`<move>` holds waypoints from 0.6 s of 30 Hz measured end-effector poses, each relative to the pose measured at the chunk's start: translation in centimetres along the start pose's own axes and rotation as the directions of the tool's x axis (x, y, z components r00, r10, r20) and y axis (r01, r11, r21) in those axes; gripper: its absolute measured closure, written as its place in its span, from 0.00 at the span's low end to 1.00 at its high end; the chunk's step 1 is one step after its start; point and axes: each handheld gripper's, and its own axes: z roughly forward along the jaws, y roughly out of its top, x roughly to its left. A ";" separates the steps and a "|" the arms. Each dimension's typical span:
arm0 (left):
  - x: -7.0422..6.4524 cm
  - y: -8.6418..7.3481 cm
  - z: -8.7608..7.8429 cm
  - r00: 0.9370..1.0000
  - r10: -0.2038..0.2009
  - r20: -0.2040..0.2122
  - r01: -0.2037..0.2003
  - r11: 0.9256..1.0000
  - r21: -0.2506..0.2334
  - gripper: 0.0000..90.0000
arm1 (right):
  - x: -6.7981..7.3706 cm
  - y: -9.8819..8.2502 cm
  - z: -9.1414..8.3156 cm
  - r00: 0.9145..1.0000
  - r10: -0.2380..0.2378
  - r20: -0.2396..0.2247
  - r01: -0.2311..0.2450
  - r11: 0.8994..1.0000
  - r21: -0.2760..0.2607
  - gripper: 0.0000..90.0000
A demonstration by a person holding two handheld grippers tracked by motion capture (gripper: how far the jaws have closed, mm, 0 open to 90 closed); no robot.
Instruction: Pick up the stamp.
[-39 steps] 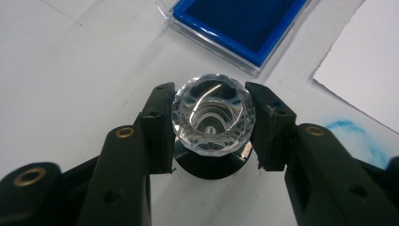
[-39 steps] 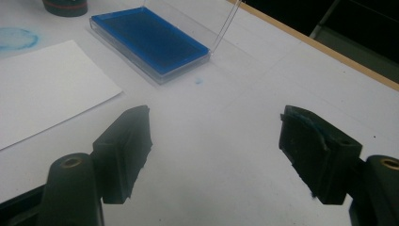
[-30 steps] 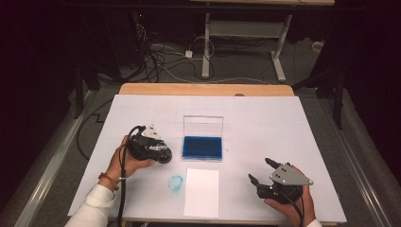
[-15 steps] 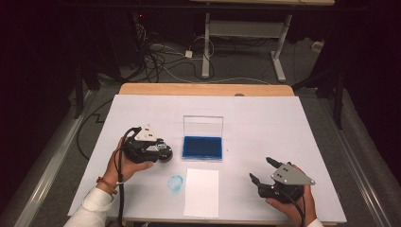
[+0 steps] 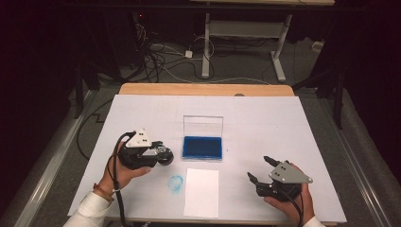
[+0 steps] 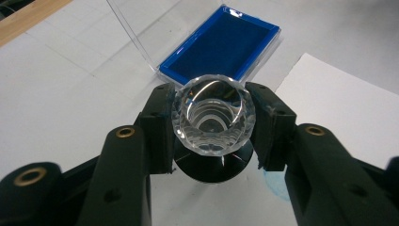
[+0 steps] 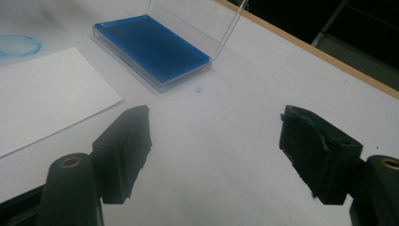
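While R gripper (image 7: 214, 155) sits w/ fingers apart, L gripper (image 6: 212, 129) fingers clamp faceted glass stamp (image 6: 213, 114) btwn them.

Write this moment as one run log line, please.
left gripper: shut on faceted clear stamp | right gripper: open, idle | blue ink pad: lid open
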 end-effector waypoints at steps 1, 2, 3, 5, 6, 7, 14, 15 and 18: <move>-0.1 0.0 -0.1 1.000 0.004 -0.003 -0.004 1.000 0.000 0.61 | 0.0 0.0 0.1 1.000 0.000 -0.001 0.000 1.000 0.000 0.28; -0.1 0.0 -0.2 1.000 0.002 0.002 -0.002 1.000 -0.006 0.61 | 0.0 0.1 0.1 1.000 0.000 -0.004 0.000 1.000 0.000 0.28; -0.1 -0.1 -0.3 1.000 -0.001 0.003 0.001 1.000 -0.009 0.61 | 0.0 0.1 0.2 1.000 0.000 -0.008 0.000 1.000 -0.003 0.28; -0.2 -0.2 -0.4 1.000 0.001 0.002 -0.001 1.000 -0.009 0.61 | 0.0 0.2 0.3 1.000 -0.001 -0.021 0.001 1.000 -0.014 0.28; -0.3 -0.2 -0.5 1.000 0.000 0.005 0.000 1.000 -0.012 0.61 | 0.0 0.3 0.5 1.000 -0.003 -0.026 0.002 1.000 -0.013 0.28; -0.3 -0.3 -0.5 1.000 0.000 0.012 0.000 1.000 -0.012 0.61 | 0.0 0.3 0.5 1.000 -0.003 -0.026 0.002 1.000 -0.013 0.28; -1.2 0.0 -0.5 0.999 0.021 0.036 -0.021 1.000 -0.020 0.61 | 0.0 0.3 1.1 0.999 -0.004 -0.050 0.003 1.000 -0.006 0.27; -1.4 0.0 -0.5 0.999 0.024 0.035 -0.023 0.999 -0.022 0.61 | 0.0 0.4 1.1 0.998 -0.008 -0.054 0.008 1.000 -0.010 0.27; -1.8 0.0 -0.6 0.999 0.036 0.036 -0.035 0.999 -0.030 0.61 | 0.2 0.5 1.1 0.998 -0.017 -0.060 0.016 1.000 -0.013 0.27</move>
